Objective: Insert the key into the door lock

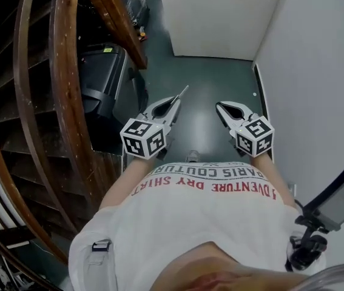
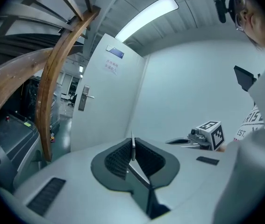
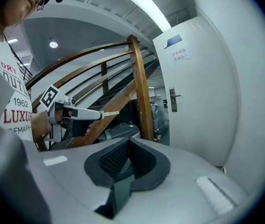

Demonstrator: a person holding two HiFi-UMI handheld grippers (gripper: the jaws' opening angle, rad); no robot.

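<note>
A thin metal key (image 2: 132, 149) stands edge-on between the pads of my left gripper (image 2: 132, 142), which is shut on it. In the head view its blade (image 1: 182, 92) pokes out past the left gripper (image 1: 175, 100) toward the white door (image 1: 220, 17) ahead. The door's handle and lock plate (image 2: 82, 98) are on its left edge, some way off. My right gripper (image 1: 221, 107) is held beside the left one, shut with nothing in it (image 3: 129, 142). The right gripper view shows the left gripper (image 3: 71, 113), the key's tip (image 3: 109, 112), and the lock plate (image 3: 172, 100).
A curved wooden staircase with a handrail (image 1: 62, 102) fills the left side. A dark machine (image 1: 102, 71) stands under it. A white wall (image 1: 317, 90) runs along the right. Dark green floor (image 1: 202, 83) leads to the door. A black device (image 1: 335, 205) hangs at the person's right side.
</note>
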